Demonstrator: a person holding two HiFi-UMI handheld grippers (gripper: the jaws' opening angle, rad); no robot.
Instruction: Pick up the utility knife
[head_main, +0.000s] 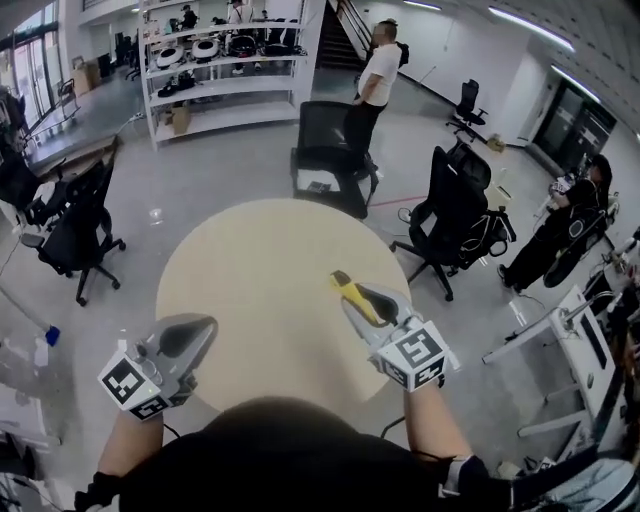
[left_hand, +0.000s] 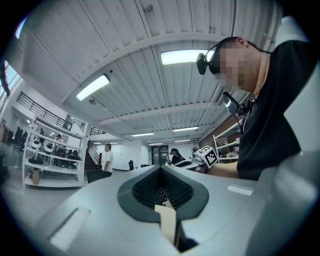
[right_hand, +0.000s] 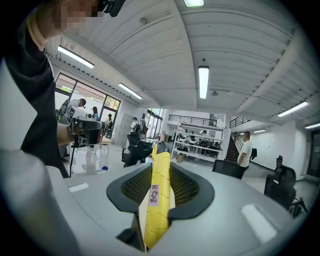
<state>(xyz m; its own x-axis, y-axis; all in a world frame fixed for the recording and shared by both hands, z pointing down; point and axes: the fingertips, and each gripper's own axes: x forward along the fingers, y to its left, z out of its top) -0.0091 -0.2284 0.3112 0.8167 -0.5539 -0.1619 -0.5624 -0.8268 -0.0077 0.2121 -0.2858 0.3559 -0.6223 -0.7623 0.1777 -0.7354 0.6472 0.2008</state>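
A yellow utility knife (right_hand: 156, 197) with a black tip sits lengthwise between the ribbed pads of my right gripper (right_hand: 161, 186), which is shut on it. In the head view the utility knife (head_main: 352, 291) sticks out ahead of the right gripper (head_main: 375, 303), held above the right part of the round beige table (head_main: 260, 290). My left gripper (head_main: 183, 338) hovers over the table's near left edge. In the left gripper view its jaws meet with nothing between them, the left gripper (left_hand: 161, 187) pointing level across the room.
Black office chairs (head_main: 458, 210) stand right of the table, another (head_main: 330, 155) behind it, and one more (head_main: 75, 225) at the left. A person in a white shirt (head_main: 372, 85) stands beyond the table. White shelving (head_main: 220, 60) lines the back.
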